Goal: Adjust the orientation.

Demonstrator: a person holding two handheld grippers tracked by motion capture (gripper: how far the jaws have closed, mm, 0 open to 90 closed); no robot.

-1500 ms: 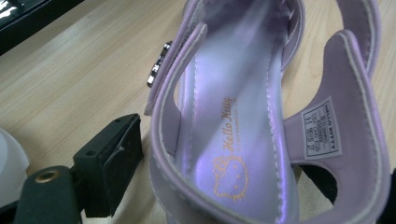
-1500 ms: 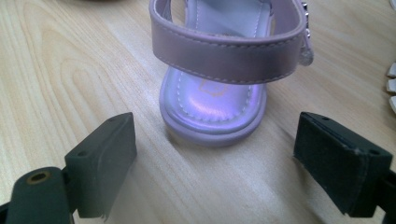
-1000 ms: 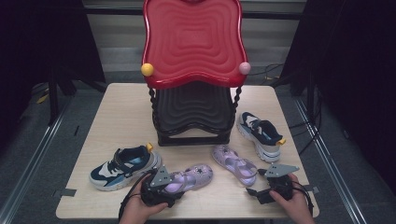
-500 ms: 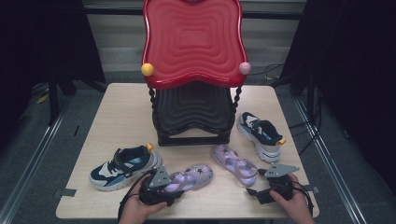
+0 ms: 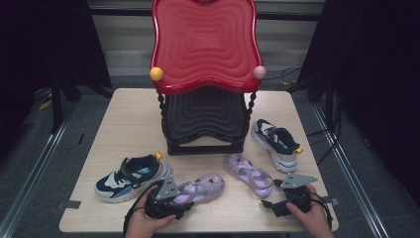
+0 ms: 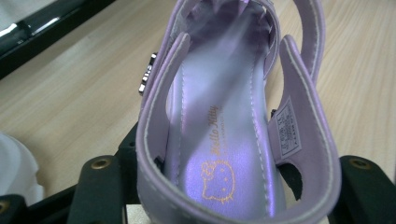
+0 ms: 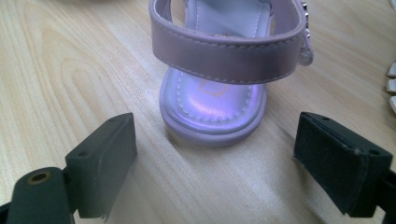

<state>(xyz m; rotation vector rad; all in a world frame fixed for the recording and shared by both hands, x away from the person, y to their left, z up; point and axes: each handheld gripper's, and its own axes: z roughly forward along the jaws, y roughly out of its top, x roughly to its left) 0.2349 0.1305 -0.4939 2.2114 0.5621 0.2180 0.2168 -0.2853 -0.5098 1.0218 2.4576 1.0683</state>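
Note:
Two purple sandals lie near the table's front edge. The left sandal [image 5: 198, 188] [image 6: 224, 140] has its heel between the jaws of my left gripper [image 5: 166, 197] [image 6: 233, 184], which stands open with a jaw close against each side. The right sandal [image 5: 247, 173] [image 7: 229, 56] lies just ahead of my right gripper [image 5: 288, 196] [image 7: 215, 154], which is open and holds nothing; its heel strap faces the jaws a short way off.
A blue and white sneaker [image 5: 130, 177] lies left of the left sandal, its mate [image 5: 276, 141] at the right. A shoe rack with a black lower shelf [image 5: 205, 119] and red top shelf [image 5: 205, 44] stands mid-table. The wooden table [image 5: 124, 119] shows bare at the left.

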